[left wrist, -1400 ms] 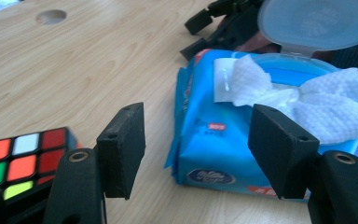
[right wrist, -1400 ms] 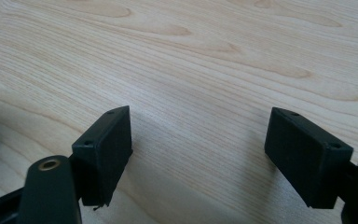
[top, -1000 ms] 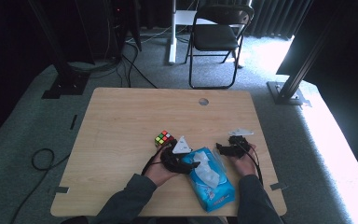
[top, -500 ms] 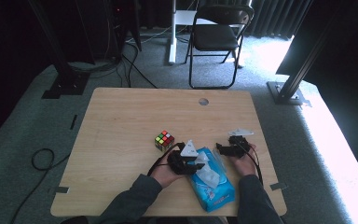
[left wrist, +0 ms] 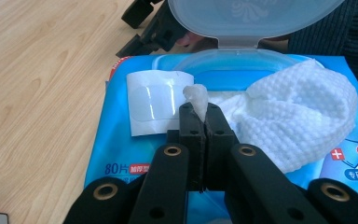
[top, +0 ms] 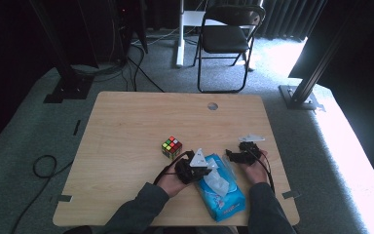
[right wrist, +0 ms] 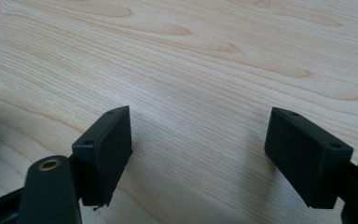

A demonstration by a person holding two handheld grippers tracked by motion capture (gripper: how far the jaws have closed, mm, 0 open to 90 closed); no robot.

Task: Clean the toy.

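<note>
Left gripper view: a soft blue plastic pack of wipes (left wrist: 121,154) is seen lying flat on the pale wood-grain table (left wrist: 37,70), with its clear rounded lid (left wrist: 251,18) flipped up and a glossy white sticker flap (left wrist: 151,102) peeled back beside the oval opening. A white wipe (left wrist: 298,116) with a dimpled, woven texture is bunched out of that opening, and its twisted tip is pinched between the closed black jaws of the left gripper (left wrist: 199,108). In the high view the pack (top: 224,197) is shown as an oblong near the table's front edge, its long axis running from the person toward the far side, slightly angled to the left; the left gripper (top: 198,165) is held over its far end. The right gripper (top: 233,156) is rested on the bare wood just beside the pack's right side, and in the right gripper view its blocky jaws (right wrist: 198,158) are spread wide apart with nothing between them. A small multicoloured puzzle cube (top: 172,147) is placed near the left gripper, apparently clear of the pack, though the gap is hard to judge. A folding chair (top: 226,36) is stood on the carpet beyond the table.
</note>
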